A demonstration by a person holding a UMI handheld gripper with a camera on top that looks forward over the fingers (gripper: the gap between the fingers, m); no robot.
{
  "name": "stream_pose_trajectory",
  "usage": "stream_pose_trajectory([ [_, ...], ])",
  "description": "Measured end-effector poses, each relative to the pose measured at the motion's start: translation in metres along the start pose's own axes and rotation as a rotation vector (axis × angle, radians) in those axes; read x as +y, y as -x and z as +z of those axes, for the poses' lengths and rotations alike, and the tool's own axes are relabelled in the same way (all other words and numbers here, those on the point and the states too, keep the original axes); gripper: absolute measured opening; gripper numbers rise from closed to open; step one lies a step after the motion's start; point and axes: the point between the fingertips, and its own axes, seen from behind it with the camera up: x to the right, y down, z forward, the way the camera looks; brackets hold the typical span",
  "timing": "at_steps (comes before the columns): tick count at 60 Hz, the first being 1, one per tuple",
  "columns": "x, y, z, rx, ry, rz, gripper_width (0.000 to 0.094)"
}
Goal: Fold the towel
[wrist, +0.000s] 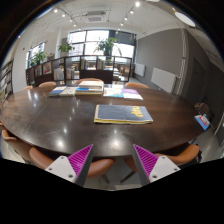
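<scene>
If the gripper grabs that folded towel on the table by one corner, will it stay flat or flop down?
The folded towel would probably flop and unfold, since it looks like thin, soft layers. It seems light. The open gripper is apart from it.

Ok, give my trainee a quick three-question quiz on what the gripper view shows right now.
1. True or false: the fingers are shut on a towel.
2. What lies nearest ahead of the fingers on the dark table? A) folded towel B) mug C) laptop
3. Where do the potted plants stand?

Key: 1. False, they are open and hold nothing. 2. A. 3. By the windows, beyond the table.
</scene>
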Motion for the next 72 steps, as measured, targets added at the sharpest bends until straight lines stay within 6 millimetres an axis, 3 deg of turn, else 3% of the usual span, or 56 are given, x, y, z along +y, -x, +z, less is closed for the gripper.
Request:
stream_pose_trajectory([
  [7, 0.002, 0.016, 0.064, -0.028, 0.032, 0.003, 0.0781],
  [8, -0.003, 0.01, 0.053, -0.036, 0.044, 0.005, 0.078],
  [9, -0.002, 0.022, 0.078, -0.041, 0.043, 0.008, 0.0778],
  [12, -0.008, 0.032, 0.112, -0.06, 0.058, 0.004, 0.0778],
  [29, -0.086, 0.072, 0.284, -0.101, 0.07, -0.044, 0.0751],
  [37, -0.1, 0.091, 0.343, -0.117, 0.095, -0.061, 0.0678],
  [45, -0.083, 0.096, 0.372, -0.102, 0.165, -0.082, 0.0545],
  [56, -0.084, 0.078, 0.376, -0.023, 0.135, -0.049, 0.0159],
  [60, -0.083, 0.077, 0.376, -0.03, 0.132, -0.072, 0.0123],
  [61, -0.084, 0.074, 0.377, -0.024, 0.13, -0.074, 0.0069],
  [72, -0.084, 0.075, 0.376, -0.082, 0.164, -0.067, 0.0043],
])
